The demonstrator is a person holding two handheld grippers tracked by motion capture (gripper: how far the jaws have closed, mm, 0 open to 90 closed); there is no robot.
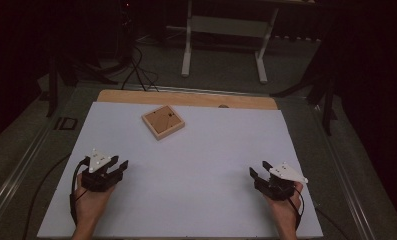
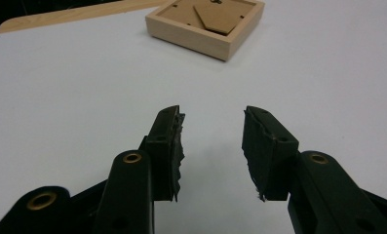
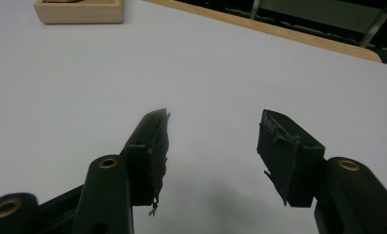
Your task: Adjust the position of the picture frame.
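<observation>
Your left claw (image 1: 117,166) and right claw (image 1: 258,169) both sit spread and empty, low on the white table (image 1: 196,165); the wooden box (image 1: 163,121) lies well ahead, nearer your left.

Left gripper (image 1: 120,167): held low in the left hand (image 1: 88,202), jaws parted, nothing between them. Right gripper (image 1: 256,170): held low in the right hand (image 1: 285,207), jaws spread wide, nothing between them.

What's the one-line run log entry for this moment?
left gripper: open, empty | right gripper: open, empty | wooden tray: far, untouched
</observation>
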